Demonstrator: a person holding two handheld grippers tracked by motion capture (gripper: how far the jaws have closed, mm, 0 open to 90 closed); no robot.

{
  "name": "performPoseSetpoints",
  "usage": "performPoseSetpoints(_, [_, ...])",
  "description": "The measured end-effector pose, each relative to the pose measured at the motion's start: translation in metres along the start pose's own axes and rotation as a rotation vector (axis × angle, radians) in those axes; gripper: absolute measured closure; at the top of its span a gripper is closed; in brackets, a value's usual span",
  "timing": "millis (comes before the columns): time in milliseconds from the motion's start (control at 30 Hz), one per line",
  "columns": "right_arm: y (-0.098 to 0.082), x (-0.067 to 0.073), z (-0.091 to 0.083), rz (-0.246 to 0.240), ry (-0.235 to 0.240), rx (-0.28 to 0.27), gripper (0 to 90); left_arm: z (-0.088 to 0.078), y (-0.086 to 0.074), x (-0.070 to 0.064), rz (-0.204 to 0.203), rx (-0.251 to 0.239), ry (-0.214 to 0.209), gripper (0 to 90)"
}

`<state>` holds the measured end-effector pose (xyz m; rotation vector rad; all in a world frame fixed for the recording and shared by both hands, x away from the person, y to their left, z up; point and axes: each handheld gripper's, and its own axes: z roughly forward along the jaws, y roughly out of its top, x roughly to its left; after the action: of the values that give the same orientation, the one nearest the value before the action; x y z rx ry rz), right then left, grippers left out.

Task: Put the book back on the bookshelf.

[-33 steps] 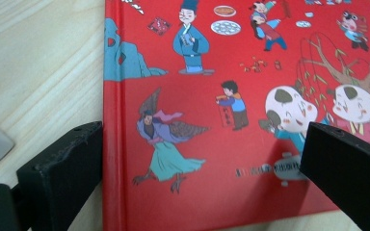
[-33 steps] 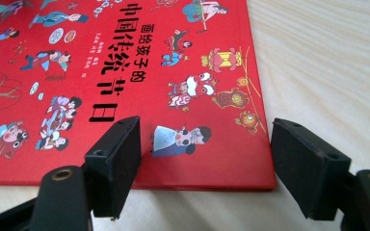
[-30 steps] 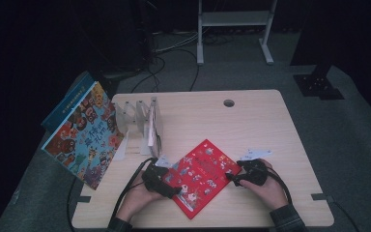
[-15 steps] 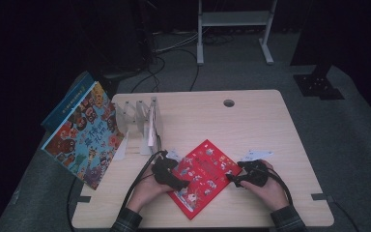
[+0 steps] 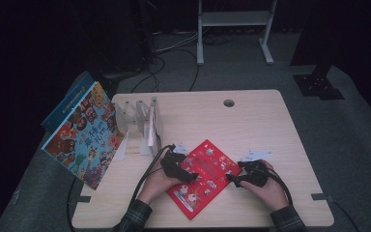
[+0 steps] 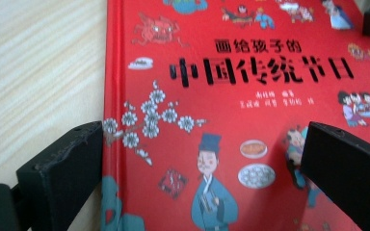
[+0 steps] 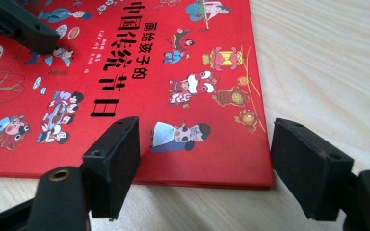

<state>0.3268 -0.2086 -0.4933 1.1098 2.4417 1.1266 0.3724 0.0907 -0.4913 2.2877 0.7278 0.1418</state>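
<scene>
A red picture book (image 5: 201,176) with black Chinese title lettering lies flat and slanted on the table near the front edge. My left gripper (image 5: 189,177) hovers over the book's left part, open. In the left gripper view (image 6: 202,183) its jaws straddle the spine, one over bare wood and one over the cover (image 6: 250,110). My right gripper (image 5: 232,180) is at the book's right corner, open. In the right gripper view (image 7: 212,166) the corner of the book (image 7: 139,86) lies between its jaws without being pressed; these jaws have just been opening a little.
A colourful picture book (image 5: 84,135) leans off the table's left side. A clear divider rack (image 5: 137,116) holding a thin white book (image 5: 150,135) stands at the back left. A white paper slip (image 5: 257,154) lies beyond the right hand. The tabletop (image 5: 251,121) has a cable hole (image 5: 229,103).
My left gripper has moved right and slightly away from the front edge, coming over the red book's left part. The right gripper and the book have stayed put.
</scene>
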Motion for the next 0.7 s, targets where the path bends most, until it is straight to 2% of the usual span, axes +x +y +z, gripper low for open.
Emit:
performPoseSetpoints(33, [0.000,0.001,0.000,-0.002,-0.003,0.000,25.8,0.001,-0.001,0.000,0.003,-0.021,0.001,1.6])
performPoseSetpoints(167, [0.000,0.008,-0.005,-0.049,-0.044,0.000,25.4,0.001,-0.002,0.001,0.005,-0.026,0.001,1.7])
performPoseSetpoints(333, [-0.010,0.018,-0.017,-0.024,-0.029,-0.028,26.0,0.001,-0.003,0.001,0.003,-0.031,-0.002,1.5])
performPoseSetpoints(467, [-0.018,0.037,-0.020,-0.039,-0.031,-0.041,25.9,0.001,-0.002,0.001,0.007,-0.025,-0.001,1.5])
performPoseSetpoints(600, [-0.023,0.056,-0.017,-0.058,-0.054,-0.044,24.5,0.002,-0.002,0.000,0.009,-0.020,-0.001,0.0])
performPoseSetpoints(700, [-0.026,0.065,-0.014,-0.059,-0.058,-0.041,24.3,0.002,-0.002,0.000,0.012,-0.019,-0.004,0.0])
